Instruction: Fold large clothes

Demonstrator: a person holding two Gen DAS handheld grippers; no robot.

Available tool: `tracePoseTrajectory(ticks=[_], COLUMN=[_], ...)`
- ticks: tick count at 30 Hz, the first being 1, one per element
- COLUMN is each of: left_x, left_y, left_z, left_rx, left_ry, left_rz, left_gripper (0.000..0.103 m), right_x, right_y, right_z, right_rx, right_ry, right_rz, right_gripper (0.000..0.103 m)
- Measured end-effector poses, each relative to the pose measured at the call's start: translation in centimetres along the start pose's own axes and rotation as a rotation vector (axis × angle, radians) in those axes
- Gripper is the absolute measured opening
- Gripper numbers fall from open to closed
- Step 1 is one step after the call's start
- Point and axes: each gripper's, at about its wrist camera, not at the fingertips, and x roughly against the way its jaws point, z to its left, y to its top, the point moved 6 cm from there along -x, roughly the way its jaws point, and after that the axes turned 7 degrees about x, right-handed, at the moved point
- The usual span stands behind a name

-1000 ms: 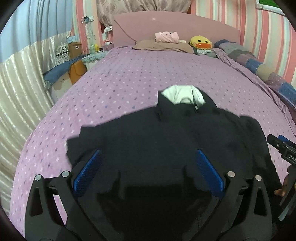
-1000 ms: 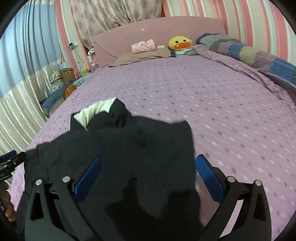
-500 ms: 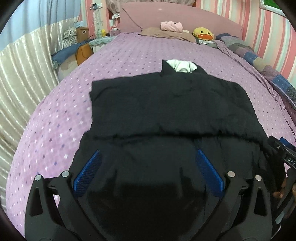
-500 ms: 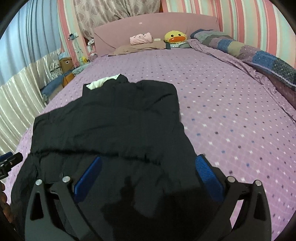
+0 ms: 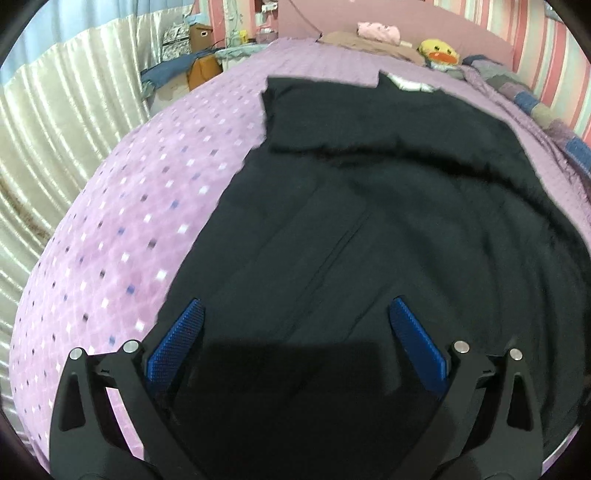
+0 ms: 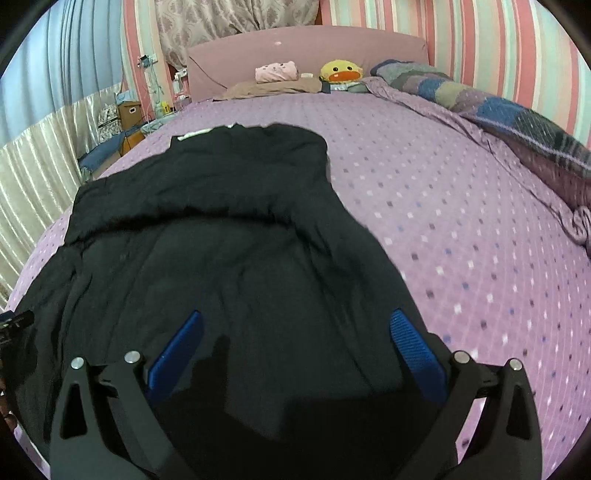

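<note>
A large black garment (image 5: 369,206) with a white inner collar (image 5: 410,84) lies spread on the purple dotted bed (image 5: 140,206). A fold edge crosses it near the far end. My left gripper (image 5: 295,325) is open above the near left part of the garment, nothing between its blue pads (image 5: 177,343). My right gripper (image 6: 295,336) is open above the near right part of the garment (image 6: 221,240), blue pads (image 6: 417,350) apart and empty. The left gripper's tip (image 6: 14,325) shows at the left edge of the right wrist view.
Pink headboard (image 6: 306,48), a pink pillow (image 6: 277,72) and a yellow duck plush (image 6: 340,72) at the far end. A patchwork blanket (image 6: 480,107) lies along the right side. Cream curtains (image 5: 62,122) and boxes (image 5: 201,33) stand left of the bed.
Both grippers have pulled back toward the near end of the bed. The garment, bunched a second ago, now lies stretched out long and flat.
</note>
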Motion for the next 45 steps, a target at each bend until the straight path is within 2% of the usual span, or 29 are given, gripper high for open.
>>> tracePoseTrajectory(ticks=[6,13,18,23,27,31,33,38,45], left_x=[-1.5,-1.9,-2.9,-3.0,-3.4,-3.8,-3.5,-0.5,3.2], left_y=[-1.5,-2.4,-2.2,-2.3,-2.0,-1.5,-1.2,-2.0,-4.2], left_z=[1.8,2.0,2.7,2.4,2.1,1.8,1.6,1.6,3.1], left_rx=[0.025,-0.026,0.017,-0.024,-0.022,-0.031,-0.035,-0.075,-0.020], left_ry=[-0.034,-0.053,-0.117,-0.092,-0.087,-0.092,-0.081,-0.024,-0.001], left_rz=[0.051,0.036,0.112,0.157,0.201,0.224,0.207,0.088,-0.041], left_gripper=[0.100,0.100,0.100,0.100,0.100,0.100,0.100,0.100,0.100], right_x=[-0.6,-0.8,-1.6,-2.2,-2.8,-2.7,-2.1,2.2,6.9], right_y=[-2.6,-3.0,-3.2,-4.1,-4.6,-4.9,-4.8,-5.8,-9.7], right_z=[-0.4,-0.7,-1.0,-0.6,-1.2,-1.1,-0.9,-0.4,-0.1], right_rx=[-0.014,-0.022,-0.032,-0.006,-0.080,-0.113,-0.093,-0.020,0.020], right_ry=[0.001,0.007,0.041,0.067,0.128,0.129,0.117,0.020,-0.049], right_rz=[0.031,0.091,0.183,0.240,0.267,0.293,0.271,0.067,-0.060], right_gripper=[0.101,0.101,0.101,0.101,0.101,0.101,0.101,0.101,0.101])
